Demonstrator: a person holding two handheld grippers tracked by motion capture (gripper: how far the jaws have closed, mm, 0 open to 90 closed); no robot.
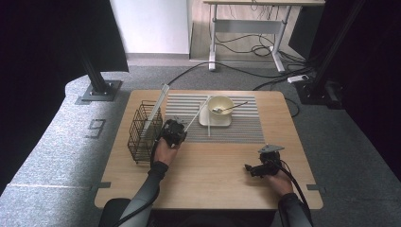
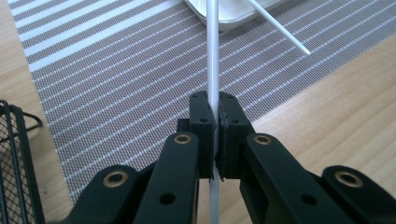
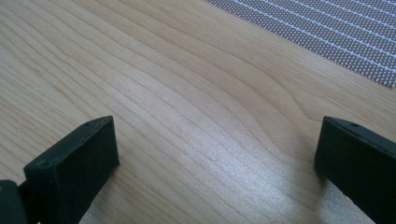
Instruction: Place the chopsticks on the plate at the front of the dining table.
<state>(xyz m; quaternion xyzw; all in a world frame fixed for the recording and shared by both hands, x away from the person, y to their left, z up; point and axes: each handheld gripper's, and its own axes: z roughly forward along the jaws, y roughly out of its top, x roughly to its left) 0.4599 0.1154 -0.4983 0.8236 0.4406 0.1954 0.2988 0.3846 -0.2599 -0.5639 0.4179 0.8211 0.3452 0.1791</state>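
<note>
- Left gripper pinched tight on a white stick — jaws pressed together with the stick running straight up between them, a short stub poking out below the pads.
- Same grip seen from the high view: left gripper at the left edge of the mat, stick slanting up and away toward the plate.
- Far end of the stick over the rim of the white plate, going by the left gripper view; touching or just above it, hard to say.
- Second white stick lying slantwise off that plate onto the mat, tip resting on the stripes, apart from the held one.
- Right gripper spread wide, nothing between the jaws — just bare table under it, corner of the mat off to the upper right.
- In the high view, right gripper low over the wood near the front right, well apart from the plate.
- Bowl sitting on the plate, spoon inside with its handle sticking out to the right.
- Black wire basket at the table's left, just beside the left hand, with a long pale strip leaning up out of it.
</note>
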